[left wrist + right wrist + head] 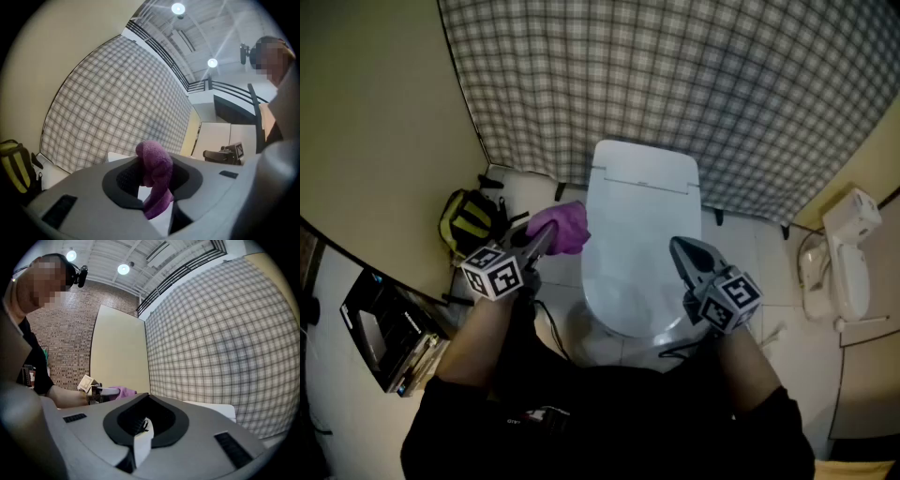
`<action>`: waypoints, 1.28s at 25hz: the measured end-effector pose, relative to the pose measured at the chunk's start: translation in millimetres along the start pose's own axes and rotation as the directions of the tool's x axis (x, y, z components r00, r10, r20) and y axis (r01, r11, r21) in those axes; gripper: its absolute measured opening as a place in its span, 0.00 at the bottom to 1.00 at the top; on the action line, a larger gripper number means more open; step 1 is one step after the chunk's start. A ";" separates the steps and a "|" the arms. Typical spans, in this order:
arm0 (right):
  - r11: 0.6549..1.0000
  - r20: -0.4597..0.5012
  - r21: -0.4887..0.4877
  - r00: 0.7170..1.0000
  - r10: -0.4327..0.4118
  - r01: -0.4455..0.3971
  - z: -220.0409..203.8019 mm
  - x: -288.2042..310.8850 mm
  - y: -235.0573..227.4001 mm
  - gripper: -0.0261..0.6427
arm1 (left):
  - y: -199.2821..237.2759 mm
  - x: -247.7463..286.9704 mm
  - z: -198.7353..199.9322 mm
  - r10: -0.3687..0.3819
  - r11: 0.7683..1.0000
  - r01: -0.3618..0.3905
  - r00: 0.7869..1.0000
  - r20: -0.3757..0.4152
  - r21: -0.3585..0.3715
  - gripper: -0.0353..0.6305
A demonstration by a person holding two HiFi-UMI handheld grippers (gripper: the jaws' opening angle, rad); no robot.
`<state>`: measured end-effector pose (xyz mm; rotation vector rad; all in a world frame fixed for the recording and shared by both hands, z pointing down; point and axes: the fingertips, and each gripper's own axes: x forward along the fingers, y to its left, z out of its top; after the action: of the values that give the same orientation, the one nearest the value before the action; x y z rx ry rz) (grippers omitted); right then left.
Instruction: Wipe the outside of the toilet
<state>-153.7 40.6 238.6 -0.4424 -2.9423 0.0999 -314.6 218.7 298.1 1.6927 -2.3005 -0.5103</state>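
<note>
Presently, wiping appears not yet begun. The left gripper (542, 240) has its fingers clamped on the purple cloth (562, 228), held beside the toilet (637, 234), contact uncertain. The right gripper (684, 253) hovers over the lid, fingers practically together, holding nothing.

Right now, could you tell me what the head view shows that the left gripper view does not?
Only the head view: the white floor fixture at the right. Only the left gripper view: ceiling lamps and a black railing. Both: the purple cloth shut in the left gripper, the plaid curtain, the yellow backpack.
</note>
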 end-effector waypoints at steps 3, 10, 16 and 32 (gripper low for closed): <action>0.999 -0.006 -0.050 1.000 -0.020 0.020 9.5 62.4 -24.5 0.02 | 62.5 29.4 23.0 0.013 1.000 -0.013 1.000 0.008 -0.001 0.21; 0.988 -0.096 -0.138 0.991 -0.089 0.076 3.1 198.4 -68.5 0.02 | 201.0 97.3 13.4 0.076 0.987 -0.075 0.997 0.001 -0.144 0.21; 0.977 -0.206 -0.198 0.971 -0.118 0.077 -21.6 282.2 -68.6 0.02 | 257.8 133.4 -30.7 0.083 0.954 -0.092 0.996 -0.045 -0.285 0.21; 0.958 -0.404 -0.270 0.891 -0.207 0.100 -79.0 388.1 -68.1 0.03 | 339.8 226.7 -113.9 -0.093 0.832 -0.012 0.982 -0.161 -0.555 0.21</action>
<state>-525.5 94.3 381.5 -0.2189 -2.5418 -0.3400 -633.8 78.1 539.3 1.4245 -1.7517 -0.8905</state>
